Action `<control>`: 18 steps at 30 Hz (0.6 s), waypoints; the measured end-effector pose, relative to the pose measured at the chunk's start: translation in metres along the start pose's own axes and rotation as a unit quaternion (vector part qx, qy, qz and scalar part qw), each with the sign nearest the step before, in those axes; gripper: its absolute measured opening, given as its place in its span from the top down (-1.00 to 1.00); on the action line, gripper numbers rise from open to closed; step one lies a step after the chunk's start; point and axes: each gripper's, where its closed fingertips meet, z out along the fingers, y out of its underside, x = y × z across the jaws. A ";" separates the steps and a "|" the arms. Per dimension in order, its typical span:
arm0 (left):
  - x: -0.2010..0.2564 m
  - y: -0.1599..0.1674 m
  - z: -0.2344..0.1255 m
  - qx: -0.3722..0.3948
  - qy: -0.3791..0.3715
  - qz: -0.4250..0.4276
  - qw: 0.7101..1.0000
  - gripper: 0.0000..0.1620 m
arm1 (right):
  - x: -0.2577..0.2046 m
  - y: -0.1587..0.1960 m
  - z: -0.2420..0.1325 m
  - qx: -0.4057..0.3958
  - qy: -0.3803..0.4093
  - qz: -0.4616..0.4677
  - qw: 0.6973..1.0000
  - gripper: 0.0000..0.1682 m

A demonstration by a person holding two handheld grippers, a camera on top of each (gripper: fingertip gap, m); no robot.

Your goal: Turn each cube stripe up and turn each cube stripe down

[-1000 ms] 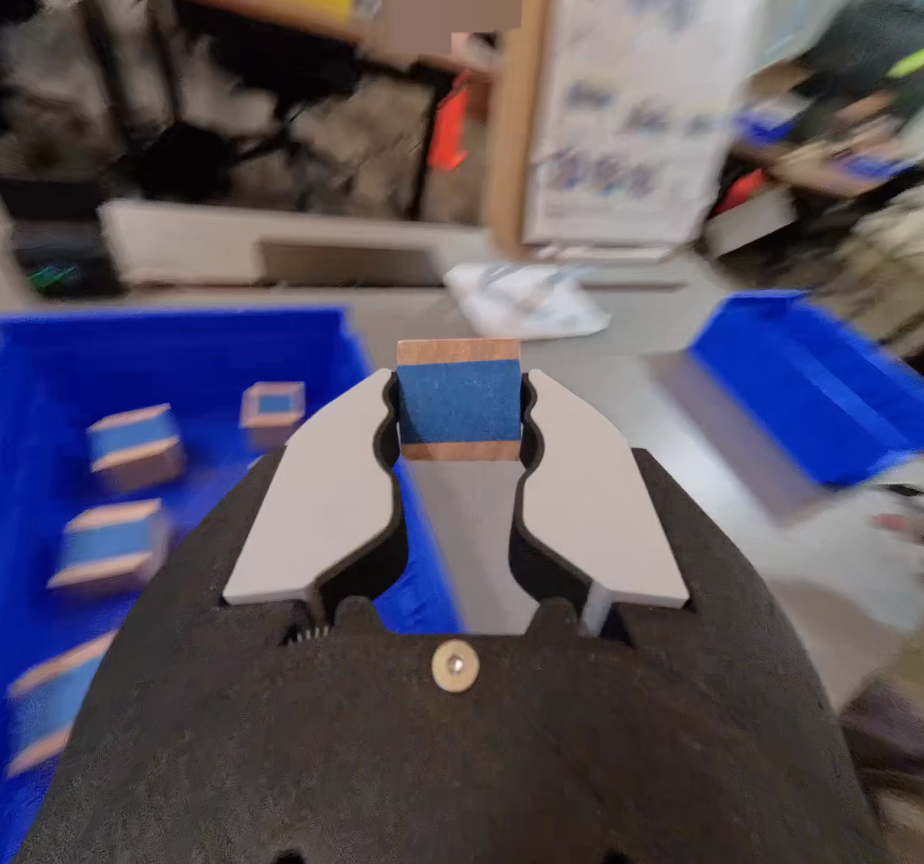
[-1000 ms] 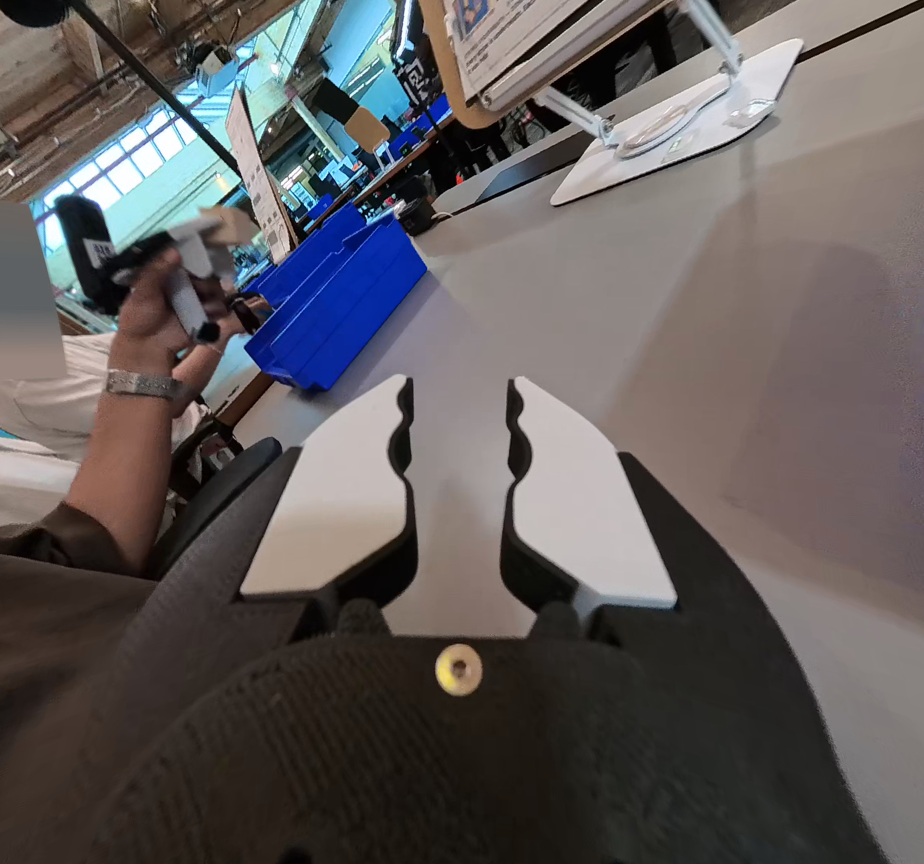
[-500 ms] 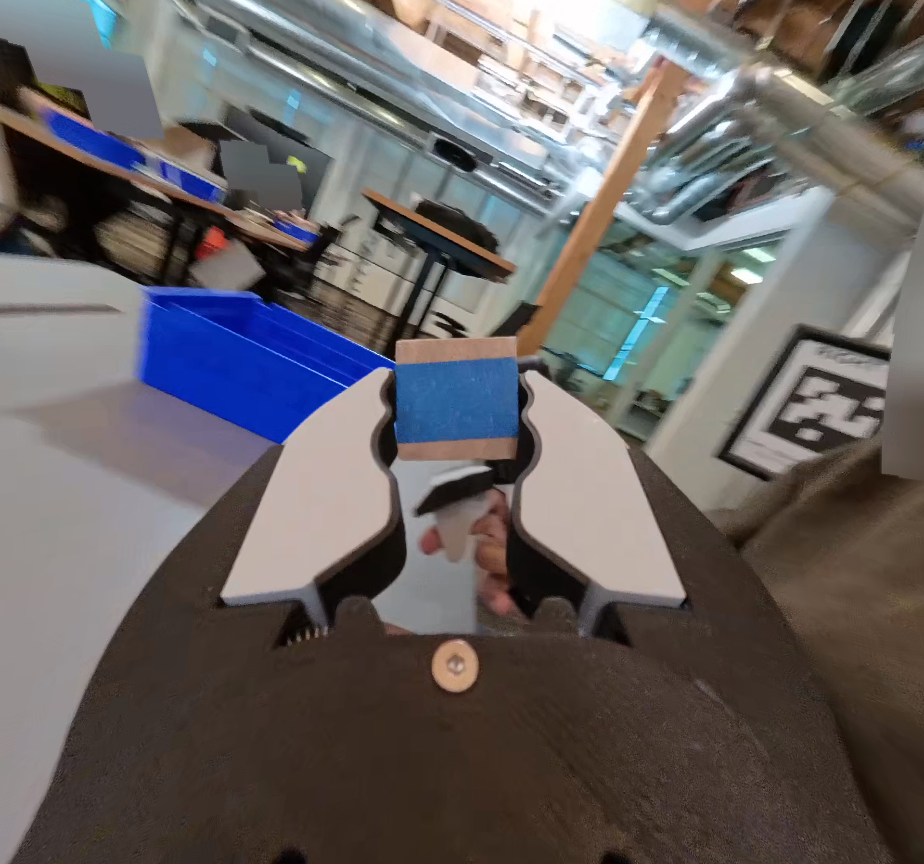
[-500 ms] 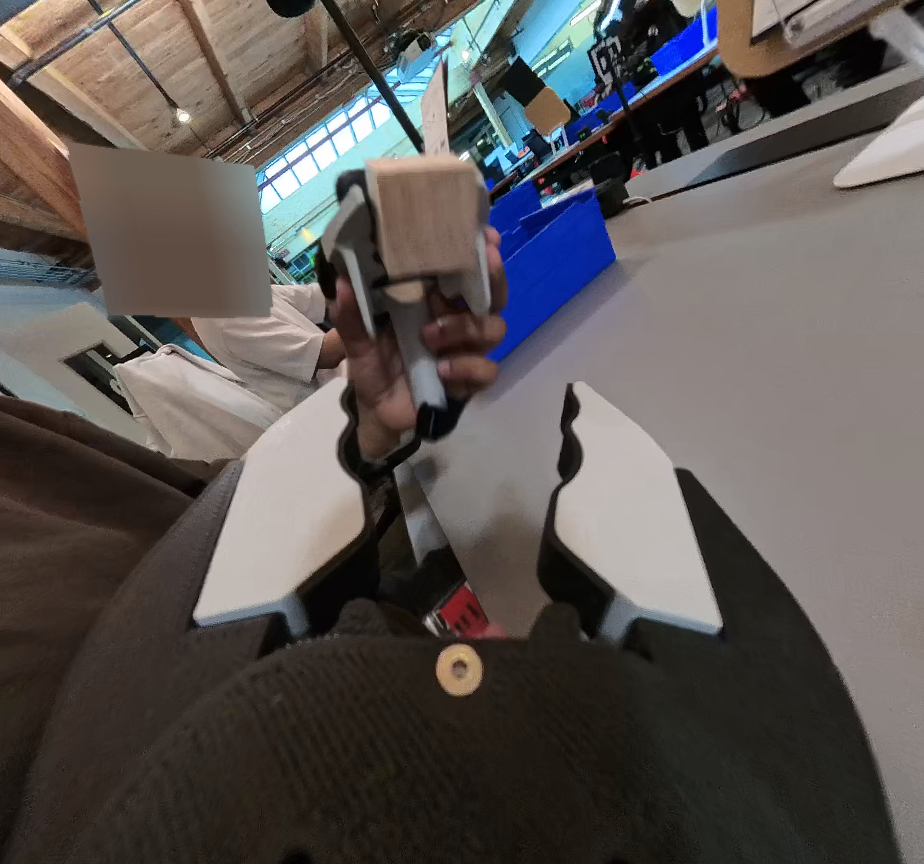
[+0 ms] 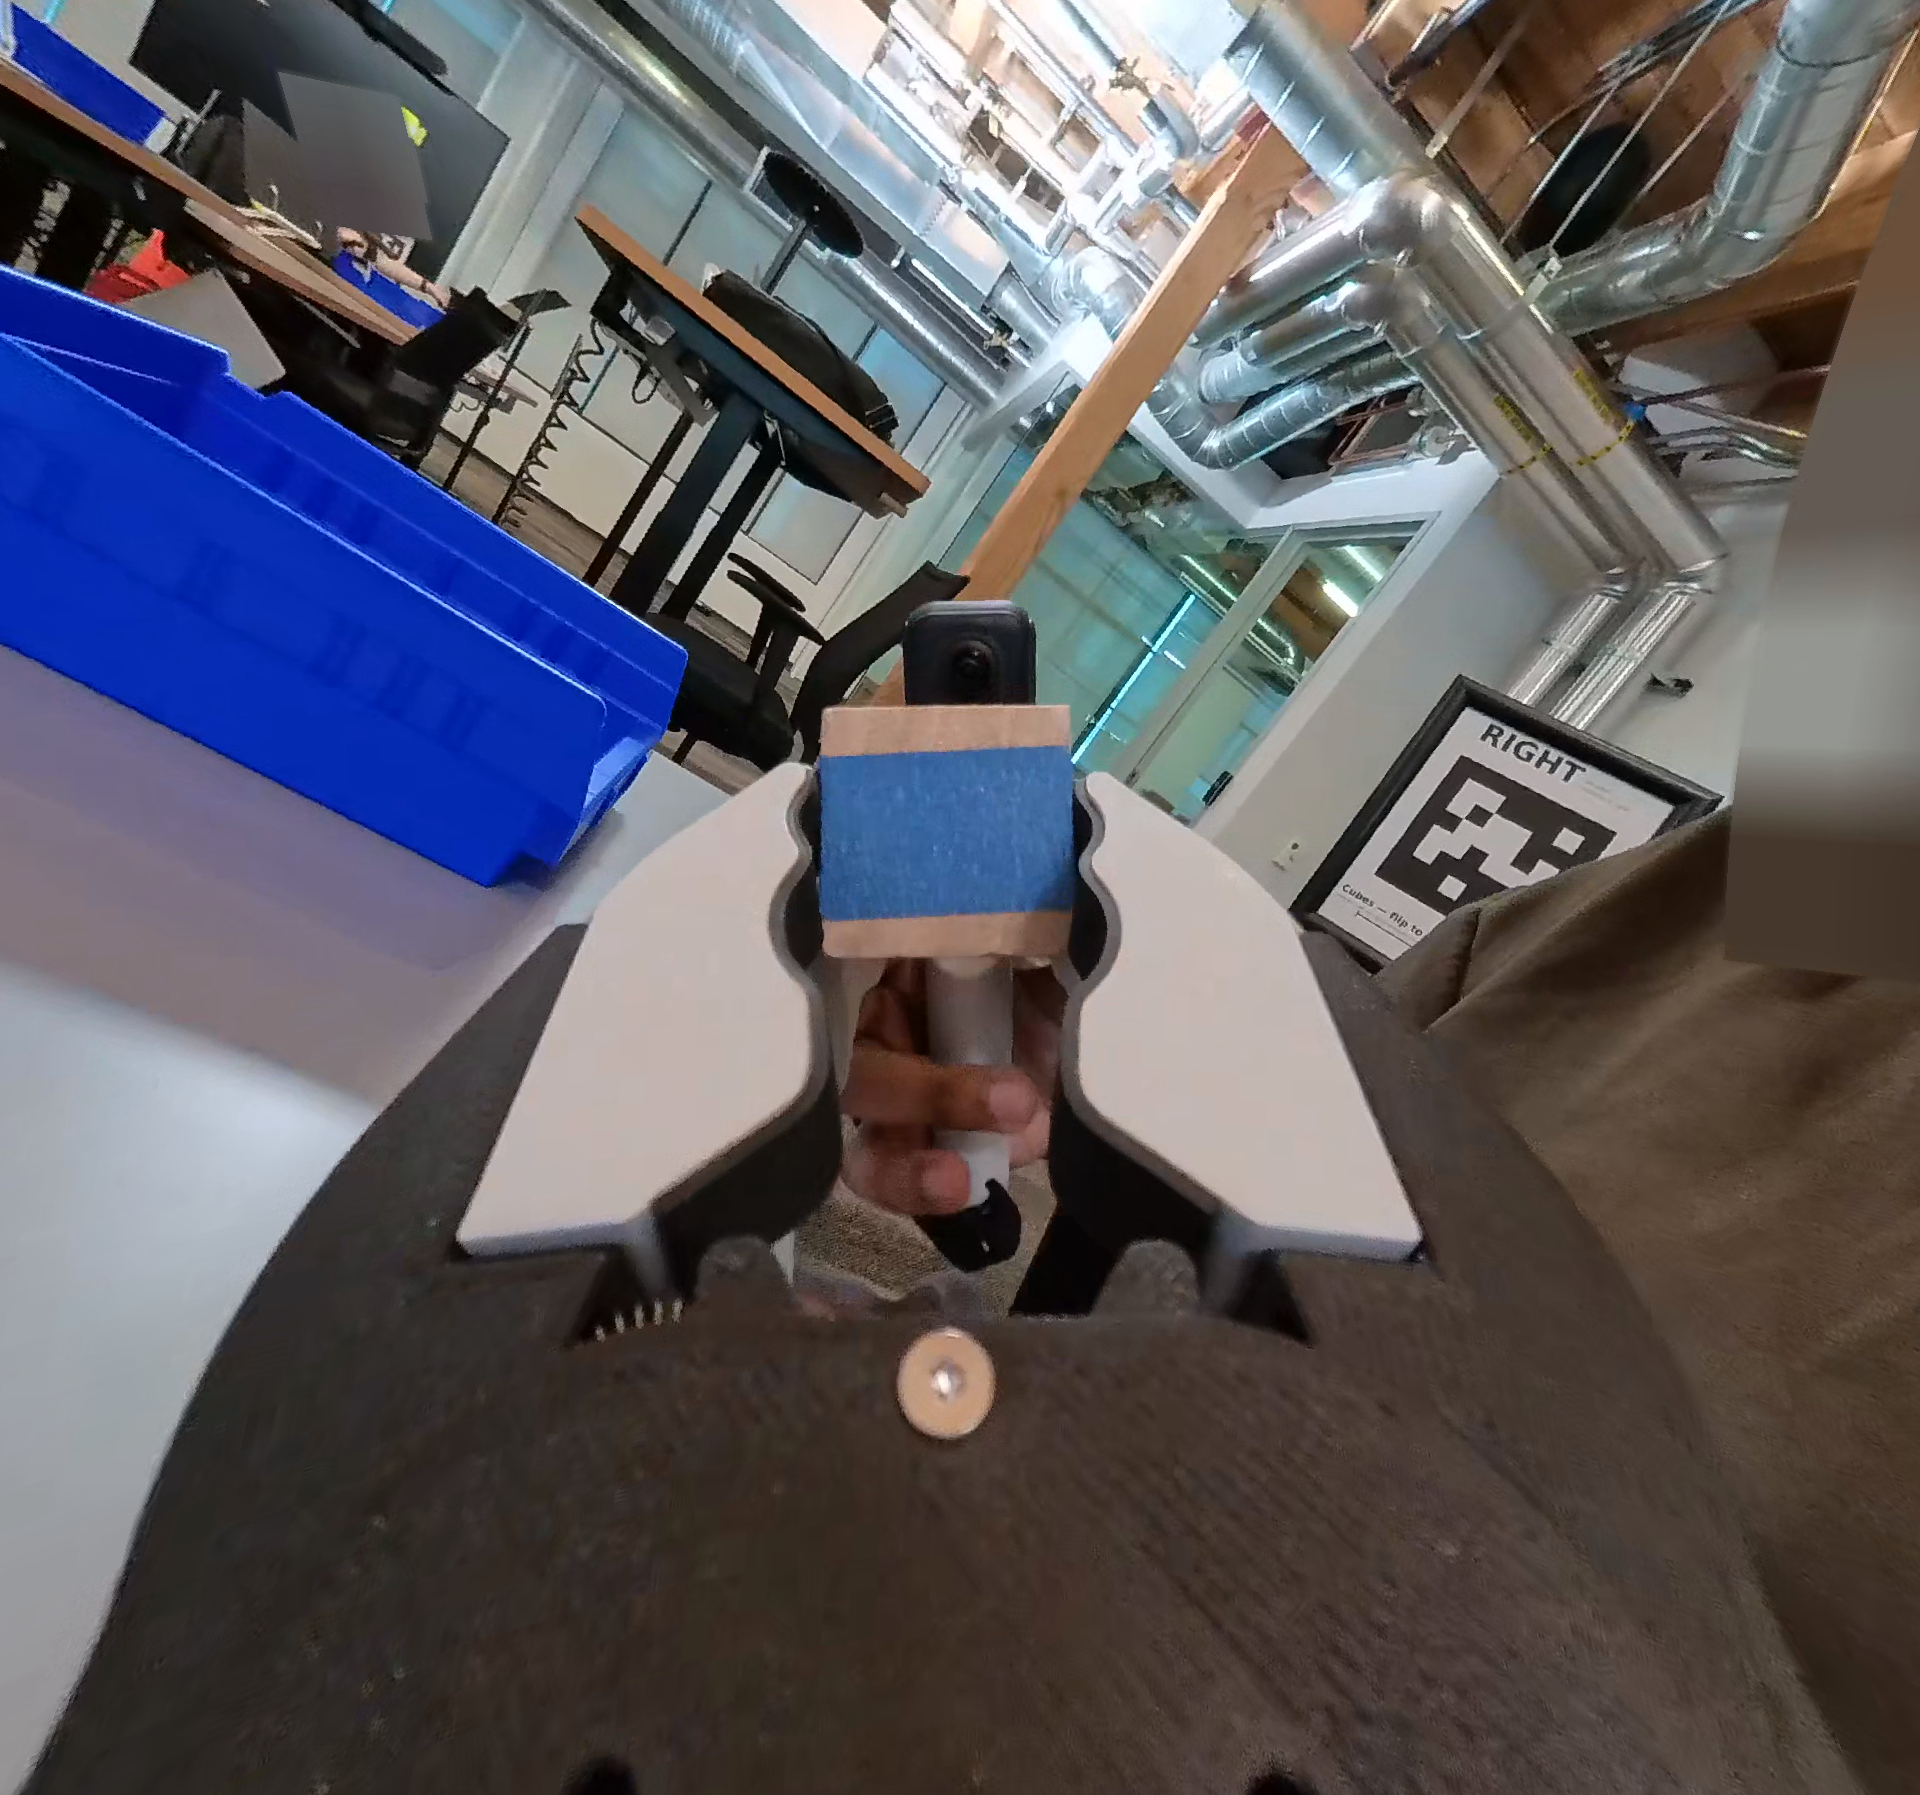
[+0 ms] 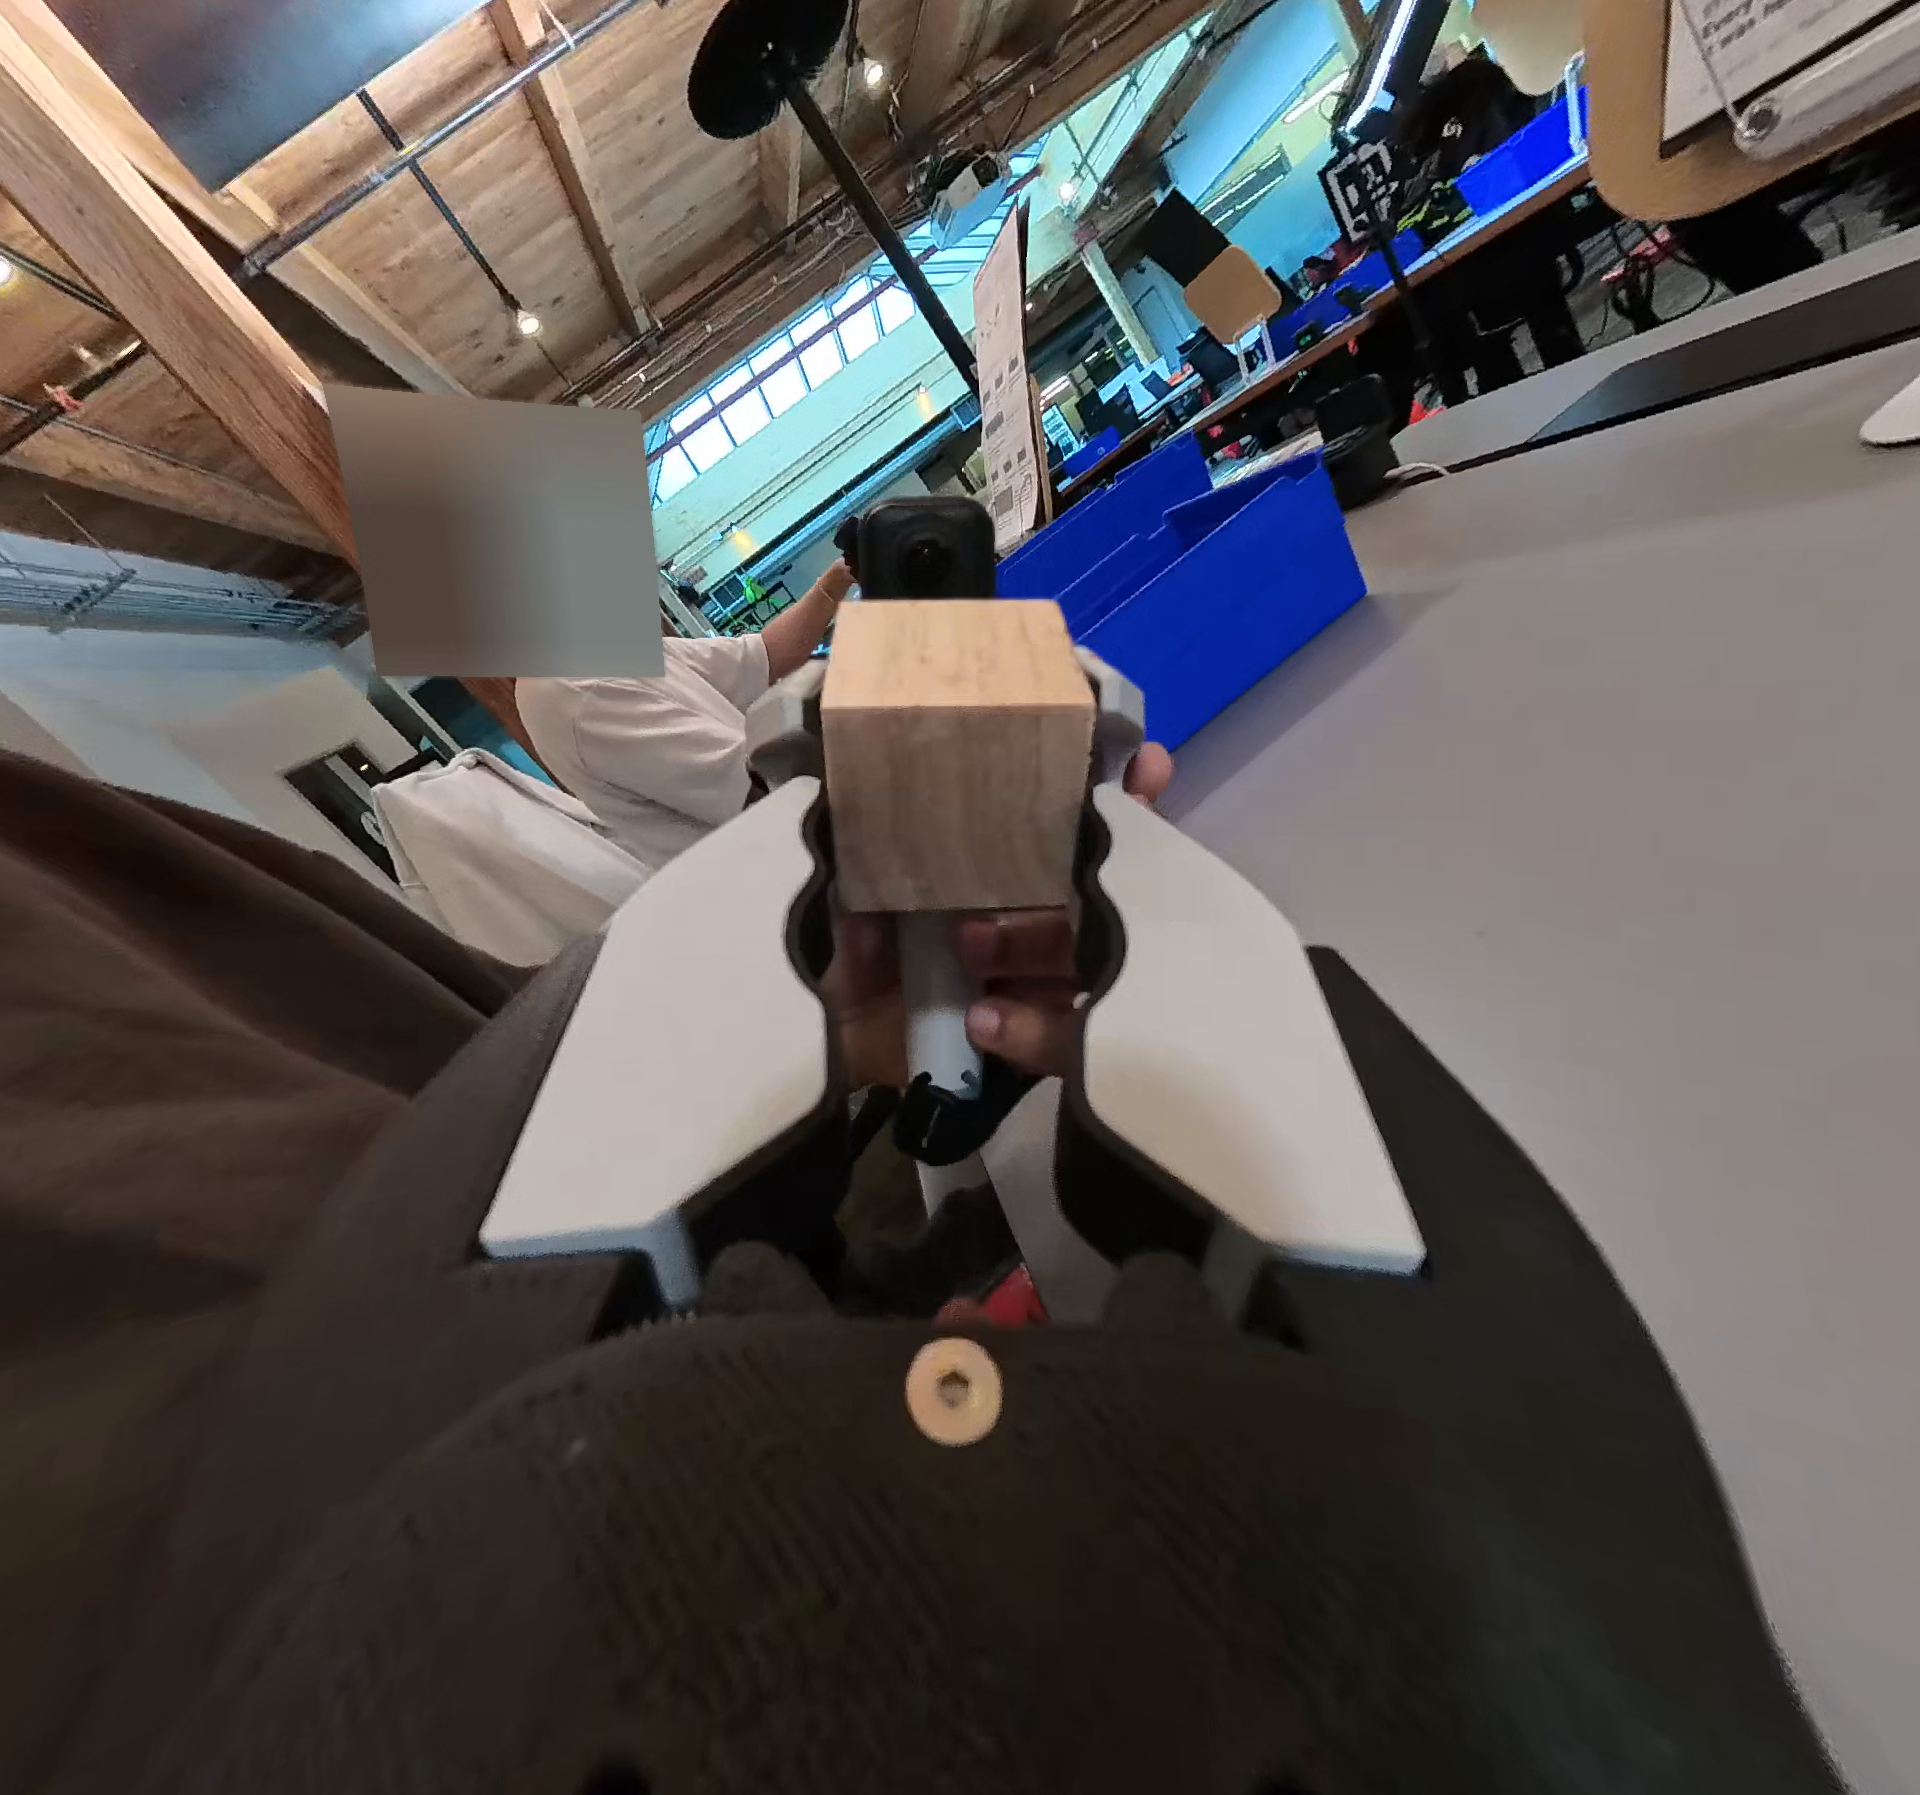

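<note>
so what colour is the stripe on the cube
Blue, a wide band on the wooden cube; left wrist view shows it best.

Silver ducts run under a timber ceiling above standing desks and bright windows.

The left tool sits at frame centre in its own view, tipped upward, with both grey fingers pressed against the sides of the cube. The right tool faces it head-on, and its fingertips lie against the near part of the same cube's sides. Between the left tool's fingers the right hand shows, curled round a handle. In the right wrist view the left hand grips its handle likewise. A brown sleeve fills the left edge.
</note>
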 end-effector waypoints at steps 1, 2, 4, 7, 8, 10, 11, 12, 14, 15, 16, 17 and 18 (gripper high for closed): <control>0.000 0.000 -0.001 -0.002 -0.002 0.006 1.000 0.46 | 0.000 -0.002 -0.001 0.002 -0.001 -0.005 1.000 0.47; 0.000 0.000 -0.002 0.000 -0.006 0.011 1.000 0.45 | 0.000 -0.006 -0.003 0.008 0.000 -0.009 1.000 0.47; -0.004 -0.007 -0.006 0.022 -0.028 0.022 0.999 0.45 | 0.004 -0.020 -0.012 0.030 0.011 -0.021 0.999 0.47; -0.013 -0.019 -0.018 0.055 -0.063 0.030 0.996 0.45 | 0.033 -0.062 -0.039 0.077 0.089 -0.037 0.992 0.47; -0.016 -0.020 -0.020 0.056 -0.069 0.028 0.996 0.44 | 0.054 -0.076 -0.051 0.076 0.146 -0.043 0.985 0.47; -0.020 -0.021 -0.023 0.053 -0.071 0.020 0.996 0.44 | 0.093 -0.107 -0.079 0.067 0.244 -0.045 0.966 0.47; -0.020 -0.021 -0.024 0.054 -0.069 0.013 0.996 0.44 | 0.108 -0.125 -0.091 0.063 0.276 -0.049 0.958 0.47; -0.021 -0.020 -0.024 0.054 -0.067 0.008 0.996 0.44 | 0.124 -0.146 -0.104 0.065 0.311 -0.062 0.946 0.47; -0.023 -0.018 -0.023 0.052 -0.071 0.002 0.996 0.45 | 0.165 -0.181 -0.127 0.038 0.389 -0.096 0.915 0.47; -0.026 -0.017 -0.023 0.049 -0.077 0.003 0.996 0.46 | 0.190 -0.192 -0.139 0.006 0.435 -0.107 0.894 0.47; -0.028 -0.016 -0.023 0.046 -0.084 0.006 0.995 0.46 | 0.217 -0.201 -0.150 -0.026 0.479 -0.119 0.869 0.47; -0.029 -0.014 -0.022 0.039 -0.088 0.010 0.995 0.46 | 0.245 -0.204 -0.161 -0.067 0.517 -0.118 0.845 0.47; -0.031 -0.011 -0.021 0.031 -0.091 0.014 0.995 0.46 | 0.270 -0.200 -0.168 -0.111 0.543 -0.103 0.826 0.46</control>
